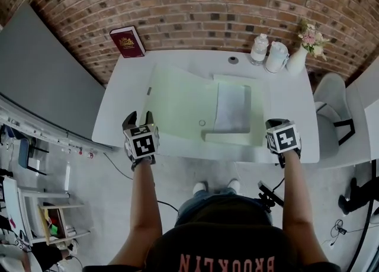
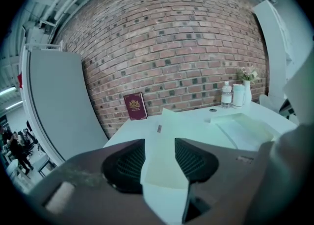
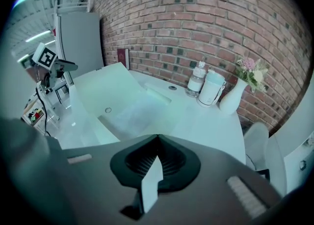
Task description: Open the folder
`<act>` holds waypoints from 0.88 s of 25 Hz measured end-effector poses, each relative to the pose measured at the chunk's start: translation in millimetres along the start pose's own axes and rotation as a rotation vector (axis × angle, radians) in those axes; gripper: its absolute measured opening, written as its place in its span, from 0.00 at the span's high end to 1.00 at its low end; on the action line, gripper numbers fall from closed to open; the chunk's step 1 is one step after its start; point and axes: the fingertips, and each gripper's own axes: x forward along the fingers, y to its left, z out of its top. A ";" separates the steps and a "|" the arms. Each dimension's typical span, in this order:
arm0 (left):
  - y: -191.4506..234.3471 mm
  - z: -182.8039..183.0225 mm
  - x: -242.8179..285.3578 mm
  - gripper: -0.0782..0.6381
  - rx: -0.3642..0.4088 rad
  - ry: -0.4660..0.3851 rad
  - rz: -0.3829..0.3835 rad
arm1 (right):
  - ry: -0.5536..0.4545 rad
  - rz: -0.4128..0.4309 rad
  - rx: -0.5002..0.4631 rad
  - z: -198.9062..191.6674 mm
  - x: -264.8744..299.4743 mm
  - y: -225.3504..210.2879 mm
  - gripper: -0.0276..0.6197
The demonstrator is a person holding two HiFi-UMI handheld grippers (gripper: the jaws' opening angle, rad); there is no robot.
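At our nine o'clock the left gripper (image 2: 160, 158) hangs released. Its jaws stand apart and frame the raised cover (image 1: 174, 102) without pressing it. The pale green folder (image 1: 198, 124) lies at twelve o'clock in the middle of the white table (image 1: 124, 87). Its cover tilts up on the left, and a sheaf of papers (image 1: 232, 108) lies in its right half. We judge the cover light, thin, floppy and slick, best pinched at its free outer edge. At three o'clock the right gripper (image 3: 158, 138) is clenched, with no part of the folder in it. At one o'clock stand a bottle (image 1: 259, 48) and a white jug (image 1: 276, 56), contents unseen, then a vase (image 1: 298, 60) holding flowers (image 1: 312, 37).
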 end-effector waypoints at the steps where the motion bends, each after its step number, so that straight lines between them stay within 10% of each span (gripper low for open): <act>1: -3.3 3.6 -1.4 0.64 0.000 -0.010 -0.007 | -0.017 -0.011 0.007 2.3 -3.3 -1.4 0.96; 22: -85.0 87.9 -32.5 0.80 -0.012 -0.294 -0.224 | -0.423 -0.137 0.089 62.8 -92.1 -18.9 0.96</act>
